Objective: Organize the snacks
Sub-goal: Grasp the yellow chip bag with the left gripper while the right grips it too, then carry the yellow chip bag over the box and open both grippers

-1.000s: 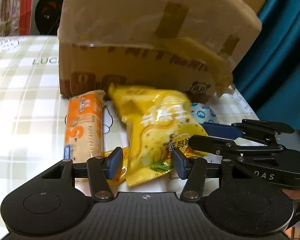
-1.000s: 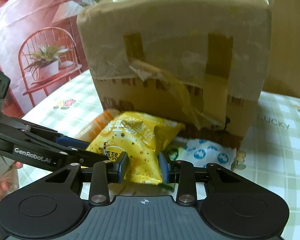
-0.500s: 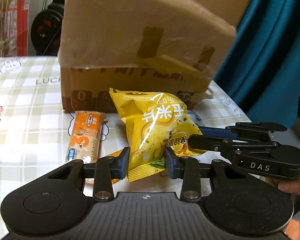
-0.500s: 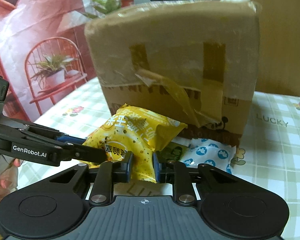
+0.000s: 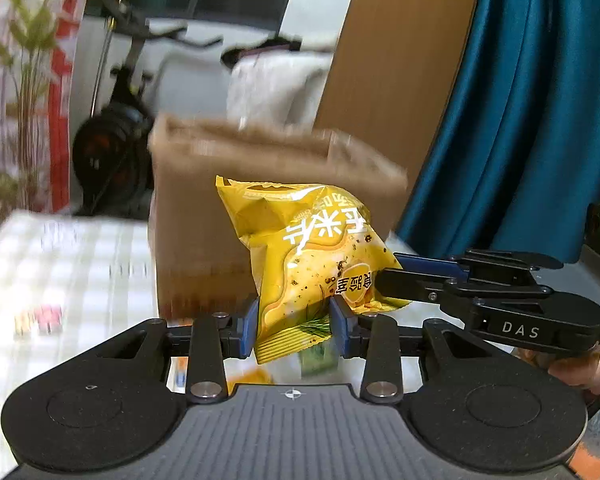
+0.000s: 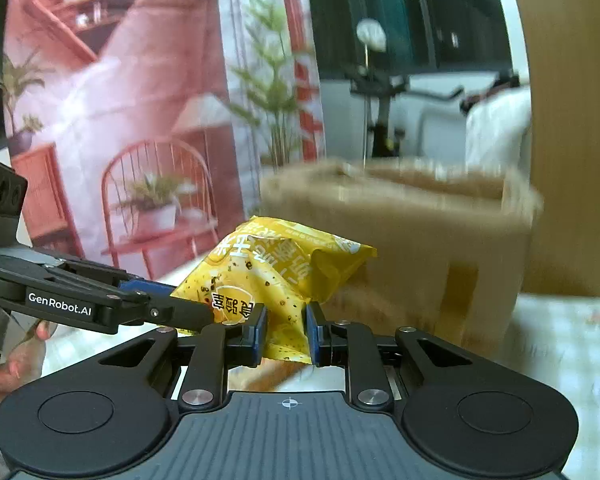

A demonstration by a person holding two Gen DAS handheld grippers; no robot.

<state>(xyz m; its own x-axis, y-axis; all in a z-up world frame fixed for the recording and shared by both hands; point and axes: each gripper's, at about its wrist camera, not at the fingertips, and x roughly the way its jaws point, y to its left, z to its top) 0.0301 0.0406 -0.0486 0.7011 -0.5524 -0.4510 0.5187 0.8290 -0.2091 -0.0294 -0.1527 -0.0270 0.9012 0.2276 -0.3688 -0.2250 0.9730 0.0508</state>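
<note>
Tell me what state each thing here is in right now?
Yellow bag: lifted off the table, pinched at its lower edge by both tools.
Left tool: shut on the bag.
Right tool: shut on the bag.
Box: standing on the table behind the bag, top open.
Table: checked cloth on it; blurred.

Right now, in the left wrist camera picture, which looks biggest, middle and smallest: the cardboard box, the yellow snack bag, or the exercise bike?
1. cardboard box, widest.
2 and 3. yellow snack bag and exercise bike: unsure. The bag is close to the camera, the bike is far back and partly hidden.
</note>
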